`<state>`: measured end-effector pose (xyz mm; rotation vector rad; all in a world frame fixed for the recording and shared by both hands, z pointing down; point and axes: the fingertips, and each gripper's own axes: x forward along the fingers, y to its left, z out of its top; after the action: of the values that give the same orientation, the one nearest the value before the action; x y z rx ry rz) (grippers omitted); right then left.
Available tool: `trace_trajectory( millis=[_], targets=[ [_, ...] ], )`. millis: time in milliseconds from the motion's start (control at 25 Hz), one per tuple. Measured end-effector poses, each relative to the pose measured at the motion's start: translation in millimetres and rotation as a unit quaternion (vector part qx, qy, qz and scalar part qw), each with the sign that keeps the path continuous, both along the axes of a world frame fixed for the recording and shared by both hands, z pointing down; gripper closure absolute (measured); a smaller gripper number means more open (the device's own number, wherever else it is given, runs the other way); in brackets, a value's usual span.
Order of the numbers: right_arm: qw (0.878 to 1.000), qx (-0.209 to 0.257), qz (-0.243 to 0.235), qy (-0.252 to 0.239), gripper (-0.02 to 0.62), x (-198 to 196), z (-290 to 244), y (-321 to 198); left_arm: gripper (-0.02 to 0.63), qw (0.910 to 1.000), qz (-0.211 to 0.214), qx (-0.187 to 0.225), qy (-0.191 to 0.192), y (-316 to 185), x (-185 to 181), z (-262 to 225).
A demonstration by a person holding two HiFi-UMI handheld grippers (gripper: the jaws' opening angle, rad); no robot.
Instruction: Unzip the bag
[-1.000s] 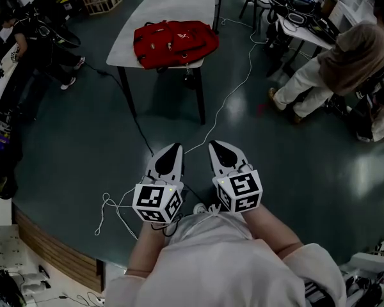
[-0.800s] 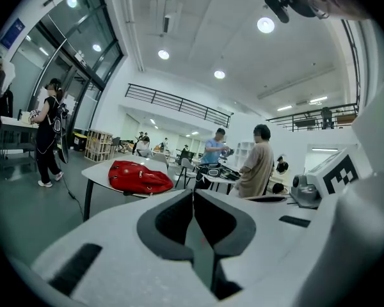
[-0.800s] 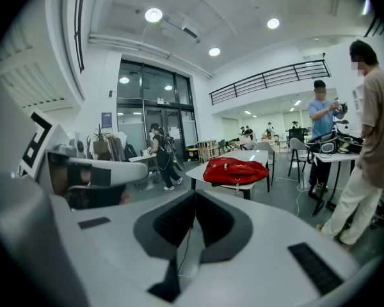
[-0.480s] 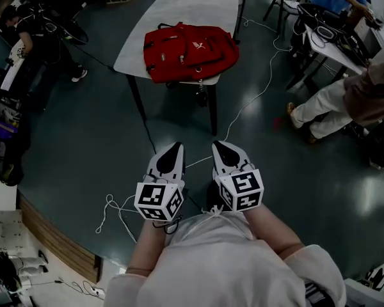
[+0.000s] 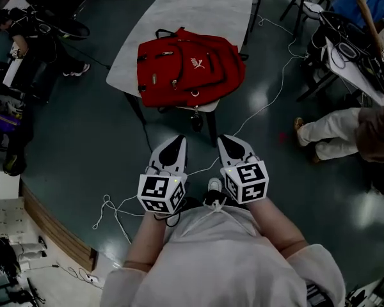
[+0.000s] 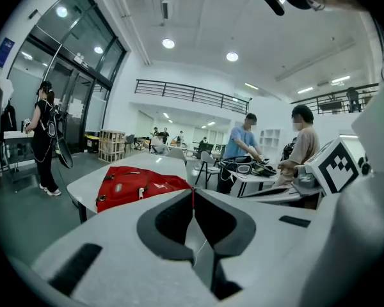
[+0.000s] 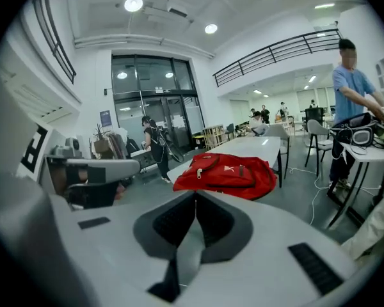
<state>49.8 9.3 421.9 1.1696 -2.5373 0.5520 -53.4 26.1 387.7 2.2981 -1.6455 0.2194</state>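
Looking down on a dark glossy floor (image 5: 83,126) and a white tabletop (image 5: 198,5). Facing tall glass windows (image 7: 131,88), white walls (image 7: 93,82), a railed balcony (image 6: 192,94). Being lit by round ceiling lights (image 6: 168,43).

The red bag (image 5: 187,66) lies flat, zipped shut, overhanging the table's near end

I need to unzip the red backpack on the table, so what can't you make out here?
Head view: zips on the red fabric backpack are too small to read.
Left gripper view: the backpack's near edge is hidden behind the left gripper, jaws shut.
Right gripper view: the same edge is hidden behind the right gripper.
Head view: the white table is cut off by the top edge.
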Motion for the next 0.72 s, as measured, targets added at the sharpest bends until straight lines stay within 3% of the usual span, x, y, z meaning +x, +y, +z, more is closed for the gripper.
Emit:
trace_trajectory(
  millis=[360,720],
  targets=[
    [0.999,-0.038,-0.024,0.026,0.566,-7.4,39.4,-65.9,0.581,0.9990,-0.018,-0.041,-0.005,-61.7,-10.3,40.9],
    [0.994,-0.087,-0.023,0.063,0.566,-40.7,81.1,-113.1,0.581,0.9987,0.027,-0.036,-0.024,-133.3,-29.6,79.8]
  ],
)
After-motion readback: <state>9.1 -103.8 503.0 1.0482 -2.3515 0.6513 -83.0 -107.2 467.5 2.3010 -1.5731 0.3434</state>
